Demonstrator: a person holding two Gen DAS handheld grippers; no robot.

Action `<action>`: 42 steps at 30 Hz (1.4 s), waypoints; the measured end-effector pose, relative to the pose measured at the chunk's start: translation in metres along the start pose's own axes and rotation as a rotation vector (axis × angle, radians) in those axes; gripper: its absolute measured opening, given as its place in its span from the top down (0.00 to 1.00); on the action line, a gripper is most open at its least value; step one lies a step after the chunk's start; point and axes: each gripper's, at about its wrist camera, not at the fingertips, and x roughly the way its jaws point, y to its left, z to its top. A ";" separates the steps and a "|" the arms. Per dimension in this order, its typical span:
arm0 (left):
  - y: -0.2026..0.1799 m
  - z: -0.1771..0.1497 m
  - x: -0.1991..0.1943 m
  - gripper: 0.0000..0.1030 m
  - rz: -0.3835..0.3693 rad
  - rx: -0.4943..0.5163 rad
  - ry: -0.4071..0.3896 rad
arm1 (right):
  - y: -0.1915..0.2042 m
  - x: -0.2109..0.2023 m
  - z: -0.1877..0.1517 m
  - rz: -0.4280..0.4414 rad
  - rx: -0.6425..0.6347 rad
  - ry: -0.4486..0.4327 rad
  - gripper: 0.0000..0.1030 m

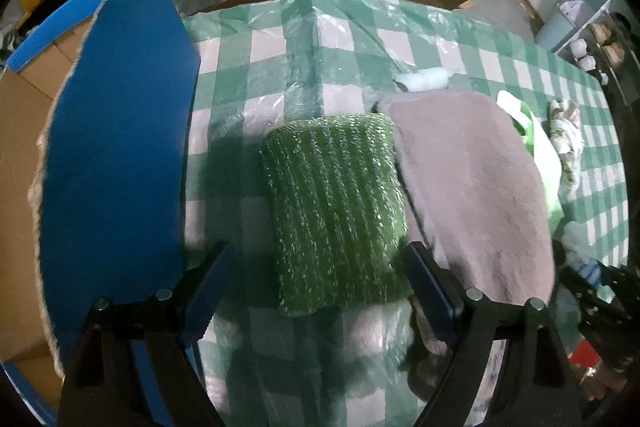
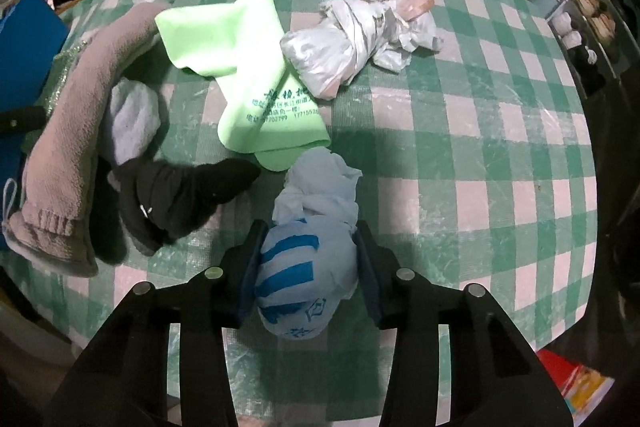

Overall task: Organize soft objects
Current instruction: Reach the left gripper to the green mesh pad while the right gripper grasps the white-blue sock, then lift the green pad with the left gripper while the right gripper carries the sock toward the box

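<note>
R gripper [image 2: 307, 259] clamped on a blue-striped plastic bag [image 2: 308, 267] on the checked tablecloth [image 2: 480, 155]; pads press both sides of the wad; loose tail sticks out ahead, so the bag may unravel or slide out on lifting. L gripper [image 1: 316, 287] wide open, straddling a green scrubber [image 1: 332, 211], not touching it; its right finger [image 1: 430, 291] sits against the grey towel [image 1: 472, 187] that overlaps the scrubber's edge, so closing could pinch the towel too and drag both. Blue box flap [image 1: 120, 131] close on the left; could snag a lift toward the box. Green cloth [image 2: 248, 75], black sock [image 2: 180, 195] and white bag [image 2: 352, 43] still loose on the table.
</note>
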 end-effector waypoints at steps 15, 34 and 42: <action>-0.011 0.004 0.014 0.40 0.001 0.047 -0.018 | 0.005 -0.024 0.021 0.056 0.012 -0.051 0.60; -0.025 -0.006 -0.020 0.85 -0.018 0.151 -0.112 | 0.025 -0.059 0.031 0.079 -0.034 -0.140 0.60; -0.023 -0.020 -0.050 0.85 -0.069 0.140 -0.143 | 0.033 -0.075 0.035 0.083 -0.049 -0.179 0.60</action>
